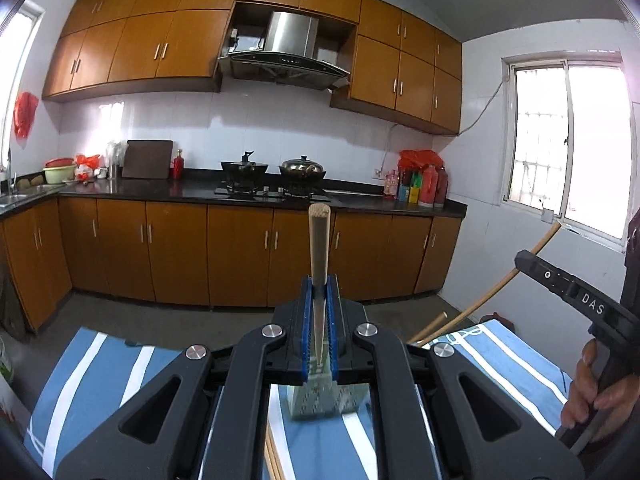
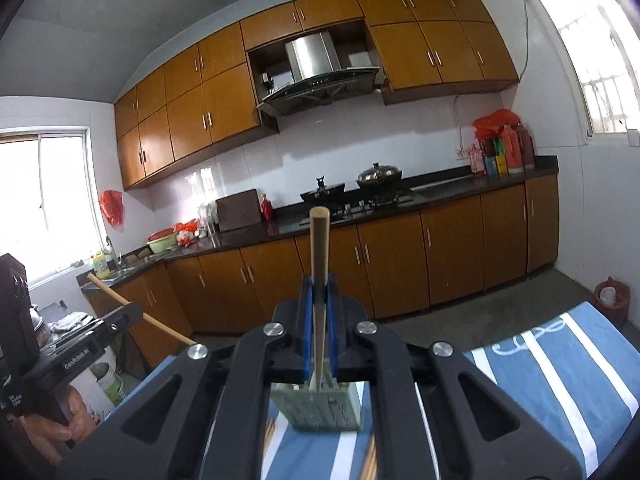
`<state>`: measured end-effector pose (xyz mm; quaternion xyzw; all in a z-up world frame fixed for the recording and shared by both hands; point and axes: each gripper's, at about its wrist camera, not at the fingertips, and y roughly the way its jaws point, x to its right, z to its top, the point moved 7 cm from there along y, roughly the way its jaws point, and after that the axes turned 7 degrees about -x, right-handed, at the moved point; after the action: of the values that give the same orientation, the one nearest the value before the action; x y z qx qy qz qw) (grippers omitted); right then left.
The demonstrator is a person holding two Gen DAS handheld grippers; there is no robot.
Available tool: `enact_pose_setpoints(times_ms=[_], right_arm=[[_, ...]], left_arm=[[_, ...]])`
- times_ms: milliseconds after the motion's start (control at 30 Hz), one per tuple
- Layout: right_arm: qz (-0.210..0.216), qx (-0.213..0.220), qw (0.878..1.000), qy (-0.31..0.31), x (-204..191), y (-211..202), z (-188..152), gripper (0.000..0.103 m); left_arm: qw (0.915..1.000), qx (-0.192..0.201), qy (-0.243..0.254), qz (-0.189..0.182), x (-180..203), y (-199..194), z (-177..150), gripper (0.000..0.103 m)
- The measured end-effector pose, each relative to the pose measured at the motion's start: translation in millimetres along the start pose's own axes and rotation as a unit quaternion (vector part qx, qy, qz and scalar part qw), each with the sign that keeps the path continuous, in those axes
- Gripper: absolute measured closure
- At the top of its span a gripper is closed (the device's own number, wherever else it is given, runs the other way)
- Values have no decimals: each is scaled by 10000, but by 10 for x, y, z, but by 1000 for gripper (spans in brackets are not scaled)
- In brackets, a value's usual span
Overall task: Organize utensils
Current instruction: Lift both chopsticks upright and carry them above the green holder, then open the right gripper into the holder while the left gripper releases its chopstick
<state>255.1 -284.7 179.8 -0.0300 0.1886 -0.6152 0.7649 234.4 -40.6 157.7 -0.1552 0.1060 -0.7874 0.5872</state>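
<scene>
Currently left gripper [image 1: 319, 292] and right gripper [image 2: 319, 292] each clamp one wooden chopstick [image 1: 319, 248] [image 2: 319, 248], tips over the perforated holder [image 1: 318, 400] on the striped cloth [image 1: 100, 364]. Judgement: lower vertically, aligned with the holder's mouth, before loosening the grip.

A kitchen with white tiled walls [image 1: 248, 120] and a grey ceiling. Orange-brown upper cabinets [image 1: 160, 48] run along the far wall, broken by a steel range hood [image 1: 288, 52]. Matching lower cabinets [image 1: 236, 252] stand under a dark stone worktop [image 1: 192, 190] carrying a gas hob [image 1: 272, 192], two lidded pots, a cutting board [image 1: 147, 159] leaning on the tiles and red bottles [image 1: 432, 186] in the corner. Bright daylight comes through a sliding window [image 1: 568, 140] on the right wall and another window [image 2: 44, 200] above the sink. The floor [image 1: 168, 320] is bare grey concrete.
</scene>
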Motion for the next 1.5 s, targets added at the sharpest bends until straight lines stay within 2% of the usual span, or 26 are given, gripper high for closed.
enact_pose_setpoints(times_ms=[167,333,567,633,867,1033,1133,1333,1500], right_arm=[[-94,-70,9999,-56,21,372,-19,95],[-172,-515,9985,59,117,814,-201,95],[-183,-829,9963,144,209,1084,-380,95],[-197,-916,9955,162,235,1127,-424,92],[-227,-861,9959,142,247,1048,-429,84],[-271,-677,9973,104,243,824,-385,78],[-288,-621,9975,149,257,732,-376,77],[-294,-661,9973,153,271,619,-452,77],[-318,-591,9976,163,340,378,-525,77]], left_arm=[[9996,-253,-56,133,-19,398,-59,96],[9988,-469,-58,143,-54,659,-209,96],[9964,-832,-103,137,-126,885,-387,96],[9957,-904,-150,129,-147,917,-411,96],[9959,-868,-215,140,-175,855,-363,95],[9966,-771,-262,145,-188,736,-321,94],[9967,-751,-261,162,-166,712,-323,85],[9965,-777,-267,134,-126,720,-343,85],[9975,-606,-329,161,-232,513,-299,84]])
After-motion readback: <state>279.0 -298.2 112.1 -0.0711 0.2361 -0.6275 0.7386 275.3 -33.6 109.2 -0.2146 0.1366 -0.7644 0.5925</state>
